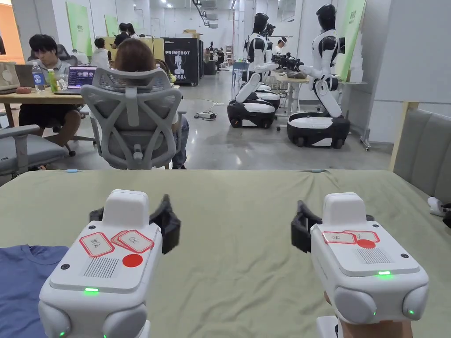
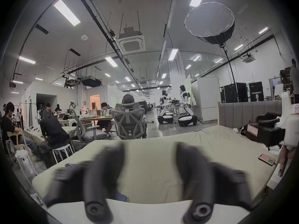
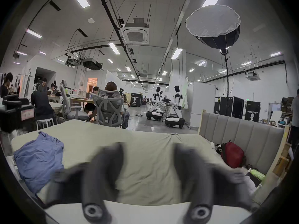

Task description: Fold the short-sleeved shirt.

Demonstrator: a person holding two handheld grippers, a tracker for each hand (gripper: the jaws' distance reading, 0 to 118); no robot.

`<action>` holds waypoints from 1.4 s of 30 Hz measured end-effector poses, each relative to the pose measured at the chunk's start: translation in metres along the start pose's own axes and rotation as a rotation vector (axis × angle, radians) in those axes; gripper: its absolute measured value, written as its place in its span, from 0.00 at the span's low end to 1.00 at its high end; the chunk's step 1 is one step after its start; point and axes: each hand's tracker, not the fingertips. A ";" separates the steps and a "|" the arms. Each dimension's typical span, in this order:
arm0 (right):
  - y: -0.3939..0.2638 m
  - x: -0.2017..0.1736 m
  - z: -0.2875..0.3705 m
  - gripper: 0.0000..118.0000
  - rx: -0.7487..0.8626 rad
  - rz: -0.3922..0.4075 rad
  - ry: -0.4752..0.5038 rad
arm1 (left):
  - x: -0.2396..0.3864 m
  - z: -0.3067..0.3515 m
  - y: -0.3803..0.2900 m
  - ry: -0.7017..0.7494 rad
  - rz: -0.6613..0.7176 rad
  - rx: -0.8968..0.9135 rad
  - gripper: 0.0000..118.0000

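head view: from above and behind both white box-shaped grippers, facing forward and slightly down across the pale green cloth-covered bed (image 1: 238,264) toward the grey mesh office chair (image 1: 132,119) and two white-and-black humanoid robots on wheeled bases (image 1: 319,88).

left gripper view: low, close to the bed surface, tilted up toward the ceiling, own dark jaws blurred and spread at the bottom edge; right gripper (image 2: 265,130) at the far right edge.

right gripper view: likewise low and upward-tilted, set further right, taking in the blue short-sleeved shirt (image 3: 40,159) at left and the grey padded headboard (image 3: 242,130) at right.

shared across all three: bed, chair, robots.
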 end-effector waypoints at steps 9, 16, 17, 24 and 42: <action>0.005 0.001 0.005 0.00 0.025 0.021 -0.046 | 0.001 0.005 -0.007 0.000 -0.005 -0.003 0.00; 0.011 -0.059 -0.006 0.00 0.030 0.018 0.108 | -0.054 0.037 -0.012 0.173 -0.020 -0.018 0.00; 0.013 -0.075 -0.008 0.00 0.033 0.020 0.149 | -0.067 0.043 -0.010 0.205 -0.023 -0.024 0.00; 0.020 -0.200 -0.003 0.00 0.048 0.016 0.457 | -0.166 0.111 -0.021 0.500 -0.048 -0.085 0.00; -0.002 -0.277 -0.033 0.00 -0.022 0.060 0.597 | -0.211 0.017 -0.078 0.362 0.008 -0.438 0.00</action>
